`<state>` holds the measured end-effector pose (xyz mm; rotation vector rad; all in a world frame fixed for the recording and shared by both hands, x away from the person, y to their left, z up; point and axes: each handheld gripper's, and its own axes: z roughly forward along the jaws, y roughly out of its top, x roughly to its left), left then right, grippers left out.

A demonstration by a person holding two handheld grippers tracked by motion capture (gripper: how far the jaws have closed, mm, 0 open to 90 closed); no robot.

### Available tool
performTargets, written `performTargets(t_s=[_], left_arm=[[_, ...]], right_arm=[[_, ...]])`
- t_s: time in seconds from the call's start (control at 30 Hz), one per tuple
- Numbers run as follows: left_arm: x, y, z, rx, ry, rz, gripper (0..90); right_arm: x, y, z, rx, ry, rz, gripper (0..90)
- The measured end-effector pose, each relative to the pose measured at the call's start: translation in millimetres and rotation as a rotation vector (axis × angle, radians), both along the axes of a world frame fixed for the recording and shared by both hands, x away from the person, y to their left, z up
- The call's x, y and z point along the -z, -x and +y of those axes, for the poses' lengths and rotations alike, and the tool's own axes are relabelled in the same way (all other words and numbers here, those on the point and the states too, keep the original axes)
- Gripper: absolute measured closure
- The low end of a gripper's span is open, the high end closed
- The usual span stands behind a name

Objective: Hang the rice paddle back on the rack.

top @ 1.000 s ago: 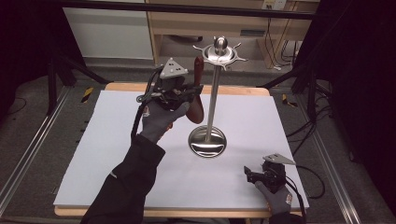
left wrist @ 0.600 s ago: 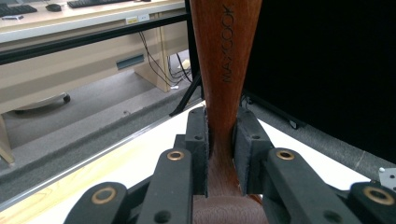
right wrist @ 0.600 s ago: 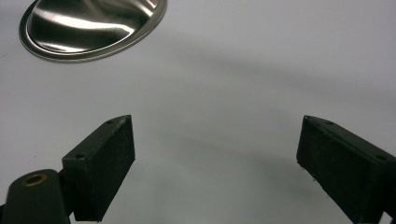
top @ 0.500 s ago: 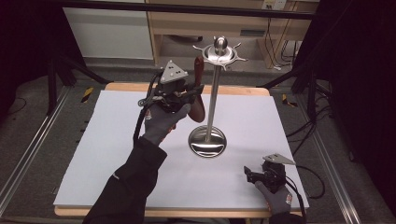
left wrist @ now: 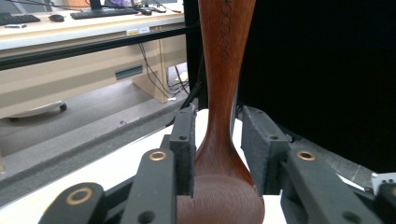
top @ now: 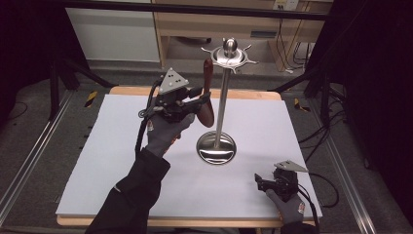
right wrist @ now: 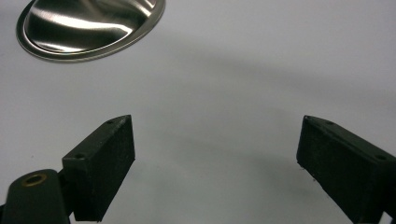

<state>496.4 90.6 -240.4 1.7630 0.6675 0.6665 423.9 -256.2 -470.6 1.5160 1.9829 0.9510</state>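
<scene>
A dark wooden spoon [top: 208,97] stands upright, bowl down, beside the pole of a steel hook stand [top: 222,102]. Its top end reaches up near one of the stand's hook arms [top: 209,49]; I cannot tell whether it hangs there. My left gripper [top: 204,103] is raised at the spoon's bowl. In the left gripper view the spoon [left wrist: 224,84] rises between the jaws of the left gripper [left wrist: 215,121], which have just been opening, with narrow gaps beside the neck. My right gripper [top: 258,183] rests open on the white sheet at the front right, and nothing lies between the jaws of the right gripper [right wrist: 215,140].
The stand's round base [top: 215,147] sits mid-table on the white sheet [top: 107,161], and the base [right wrist: 88,23] also lies just ahead of the right gripper. Black frame legs and cables flank the table. A wooden cabinet stands behind it.
The left jaws have parted from the spoon, which stays upright by the stand. The left hand has shifted slightly left and down. The right hand has not moved.
</scene>
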Motion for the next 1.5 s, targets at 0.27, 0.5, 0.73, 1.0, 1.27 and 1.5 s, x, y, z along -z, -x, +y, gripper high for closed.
performTargets(t_s=[0.27, 0.5, 0.73, 1.0, 1.27, 1.5], left_arm=[[15.2, 17.1, 13.3, 0.039, 0.093, 0.056, 56.1], [32.4, 26.5, 36.2, 0.043, 0.117, 0.057, 49.7], [66.2, 32.9, 55.4, 0.026, 0.104, 0.108, 46.5], [102.4, 32.1, 75.3, -0.005, 0.073, 0.162, 42.6], [130.4, 35.0, 96.7, -0.056, 0.019, 0.207, 38.7], [157.9, 36.2, 115.8, -0.108, -0.032, 0.264, 35.9]], right_arm=[[0.5, -0.1, 0.1, -0.001, 0.005, 0.001, 11.7], [0.8, -0.2, -0.7, 0.007, 0.003, 0.004, 11.7], [1.5, -0.2, -3.0, 0.012, -0.002, 0.004, 11.6], [2.5, -1.0, -5.9, 0.021, -0.001, 0.006, 11.6], [3.1, -1.4, -11.7, 0.046, -0.003, 0.007, 11.5], [2.5, -1.2, -13.5, 0.060, -0.008, 0.011, 11.4]])
